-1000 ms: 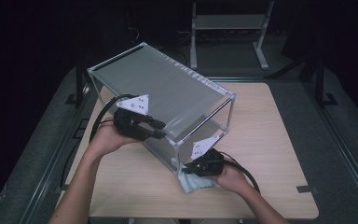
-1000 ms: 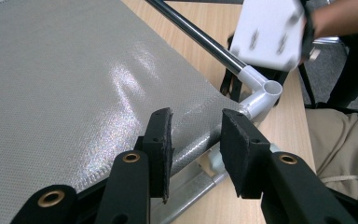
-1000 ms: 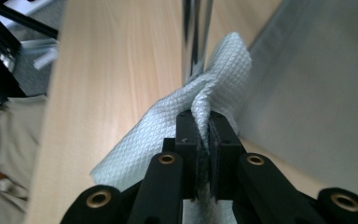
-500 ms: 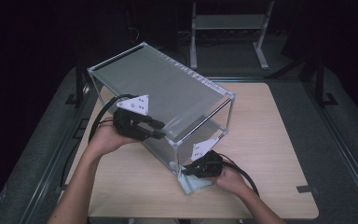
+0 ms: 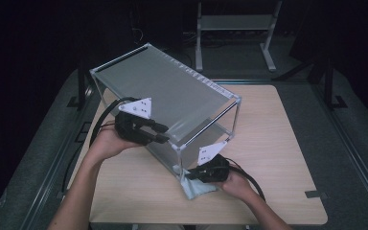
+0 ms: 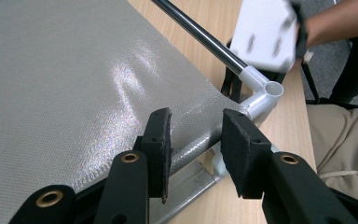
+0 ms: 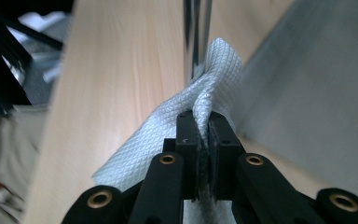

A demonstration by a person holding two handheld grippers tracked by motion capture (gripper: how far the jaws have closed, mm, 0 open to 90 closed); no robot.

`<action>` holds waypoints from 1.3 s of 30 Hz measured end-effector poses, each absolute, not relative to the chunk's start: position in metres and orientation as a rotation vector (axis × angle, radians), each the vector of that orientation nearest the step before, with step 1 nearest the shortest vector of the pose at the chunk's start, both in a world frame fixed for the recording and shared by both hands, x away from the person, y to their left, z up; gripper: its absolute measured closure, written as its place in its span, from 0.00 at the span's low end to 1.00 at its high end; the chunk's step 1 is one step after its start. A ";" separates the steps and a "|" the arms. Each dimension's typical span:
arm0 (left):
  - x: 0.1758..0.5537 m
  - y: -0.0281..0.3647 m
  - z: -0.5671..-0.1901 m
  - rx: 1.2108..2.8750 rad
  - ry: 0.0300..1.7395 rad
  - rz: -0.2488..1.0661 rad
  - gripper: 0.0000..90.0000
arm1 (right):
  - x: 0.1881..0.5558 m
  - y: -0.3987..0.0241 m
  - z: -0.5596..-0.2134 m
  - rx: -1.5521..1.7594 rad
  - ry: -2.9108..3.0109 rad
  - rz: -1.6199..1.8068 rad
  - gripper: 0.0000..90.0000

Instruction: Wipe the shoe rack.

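A box-shaped frame with grey mesh panels (image 5: 172, 91) lies tilted on the wooden table (image 5: 278, 143). My left gripper (image 5: 162, 133) is at its near left side. Its jaws (image 6: 196, 126) stand open astride the fabric-covered bar (image 6: 191, 149) at the edge of the mesh panel (image 6: 65, 84), beside a white corner joint (image 6: 265, 93). My right gripper (image 5: 191, 175) is at the frame's near bottom corner, shut on a pale waffle-weave cloth (image 5: 199, 189). In the right gripper view the cloth (image 7: 168, 121) is pinched in a fold between the pads (image 7: 204, 126) and pressed against a metal post (image 7: 196, 32).
A metal stand (image 5: 232, 24) is behind the table on the dark floor. A strip of tape (image 5: 315, 194) lies near the table's front right corner. Bare wood spreads to the right of the frame. The person's beige-trousered leg (image 6: 335, 135) is close to the table edge.
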State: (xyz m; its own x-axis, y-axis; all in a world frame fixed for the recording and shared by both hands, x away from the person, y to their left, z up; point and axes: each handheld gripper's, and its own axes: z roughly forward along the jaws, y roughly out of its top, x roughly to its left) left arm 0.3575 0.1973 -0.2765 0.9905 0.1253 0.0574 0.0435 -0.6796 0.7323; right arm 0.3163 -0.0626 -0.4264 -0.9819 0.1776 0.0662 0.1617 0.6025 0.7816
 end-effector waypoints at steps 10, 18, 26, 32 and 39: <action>0.356 0.201 -0.277 2.310 0.119 0.124 0.70 | 0.316 -0.054 -0.443 0.293 2.868 1.262 0.93; 0.353 0.205 -0.277 2.310 0.115 0.115 0.70 | 0.317 -0.055 -0.436 0.274 2.839 1.383 0.94; 0.349 0.207 -0.276 2.323 0.103 0.115 0.70 | 0.314 -0.052 -0.435 0.245 2.835 1.382 0.94; 0.347 0.209 -0.276 2.317 0.098 0.111 0.70 | 0.314 -0.049 -0.444 0.253 2.867 1.318 0.94; 0.344 0.210 -0.276 2.318 0.096 0.107 0.70 | 0.323 -0.055 -0.450 0.330 2.860 1.270 0.93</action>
